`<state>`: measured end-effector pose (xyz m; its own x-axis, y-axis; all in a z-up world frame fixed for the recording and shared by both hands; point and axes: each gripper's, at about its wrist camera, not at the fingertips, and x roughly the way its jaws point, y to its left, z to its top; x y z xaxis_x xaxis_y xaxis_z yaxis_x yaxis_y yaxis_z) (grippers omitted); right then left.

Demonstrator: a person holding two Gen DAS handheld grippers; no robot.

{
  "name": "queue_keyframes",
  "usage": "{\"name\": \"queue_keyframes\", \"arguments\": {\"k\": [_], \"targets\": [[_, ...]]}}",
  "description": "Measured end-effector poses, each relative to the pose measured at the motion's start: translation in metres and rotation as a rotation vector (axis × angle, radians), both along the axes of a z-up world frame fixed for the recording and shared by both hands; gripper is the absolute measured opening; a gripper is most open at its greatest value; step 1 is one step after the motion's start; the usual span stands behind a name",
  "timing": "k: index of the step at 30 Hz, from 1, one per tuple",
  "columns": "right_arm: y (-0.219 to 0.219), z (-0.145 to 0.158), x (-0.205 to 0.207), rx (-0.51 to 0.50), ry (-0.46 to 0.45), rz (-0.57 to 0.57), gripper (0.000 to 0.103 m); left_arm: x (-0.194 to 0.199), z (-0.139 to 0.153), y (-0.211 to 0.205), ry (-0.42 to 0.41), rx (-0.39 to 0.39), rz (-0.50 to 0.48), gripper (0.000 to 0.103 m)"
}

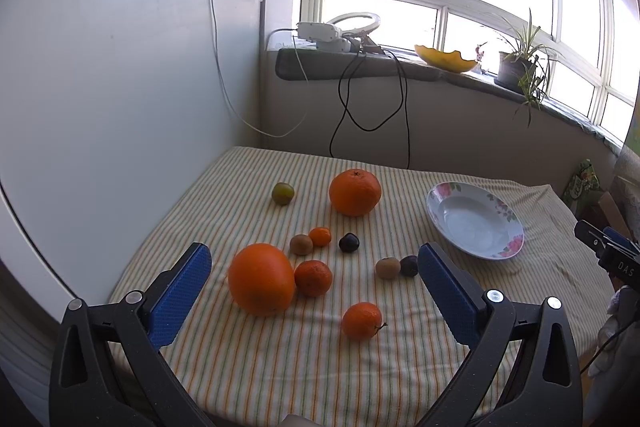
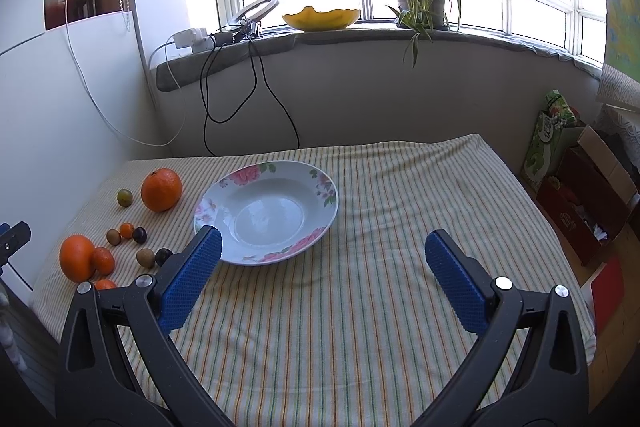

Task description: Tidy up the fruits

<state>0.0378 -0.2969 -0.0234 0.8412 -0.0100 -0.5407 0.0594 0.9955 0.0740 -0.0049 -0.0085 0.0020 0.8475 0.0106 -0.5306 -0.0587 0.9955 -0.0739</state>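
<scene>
Several fruits lie on the striped cloth: a near big orange point(image 1: 261, 279), a far big orange point(image 1: 355, 192), three small mandarins point(image 1: 313, 278), two kiwis point(image 1: 387, 267), two dark plums point(image 1: 349, 242) and a green fruit point(image 1: 283, 193). A flowered white plate point(image 1: 474, 220) lies empty to their right; it also shows in the right wrist view point(image 2: 266, 211). My left gripper point(image 1: 316, 287) is open and empty, hovering above the near fruits. My right gripper point(image 2: 322, 277) is open and empty, above bare cloth in front of the plate.
A white panel point(image 1: 120, 87) stands along the table's left side. Behind the table is a windowsill point(image 2: 360, 35) with a yellow bowl point(image 2: 322, 17), a potted plant point(image 2: 422, 1) and hanging cables point(image 2: 248, 99). Boxes and bags point(image 2: 580, 195) stand on the floor at the right.
</scene>
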Motion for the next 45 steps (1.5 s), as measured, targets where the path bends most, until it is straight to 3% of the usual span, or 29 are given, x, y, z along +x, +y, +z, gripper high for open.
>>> {"name": "queue_keyframes", "arguments": {"k": [27, 33, 41, 45], "targets": [[0.006, -0.007, 0.005, -0.001, 0.022, 0.062, 0.103, -0.005, -0.014, 0.002, 0.039, 0.011, -0.014, 0.099], [0.015, -0.012, 0.009, 0.004, 0.039, 0.120, 0.094, -0.007, -0.025, 0.005, 0.074, 0.005, -0.020, 0.091], [0.037, -0.020, 0.016, 0.017, 0.074, 0.240, 0.082, -0.007, -0.042, 0.003, 0.129, -0.063, -0.074, 0.082], [0.054, -0.028, 0.023, 0.026, 0.109, 0.316, 0.073, -0.004, -0.050, -0.003, 0.156, -0.111, -0.122, 0.071]]}}
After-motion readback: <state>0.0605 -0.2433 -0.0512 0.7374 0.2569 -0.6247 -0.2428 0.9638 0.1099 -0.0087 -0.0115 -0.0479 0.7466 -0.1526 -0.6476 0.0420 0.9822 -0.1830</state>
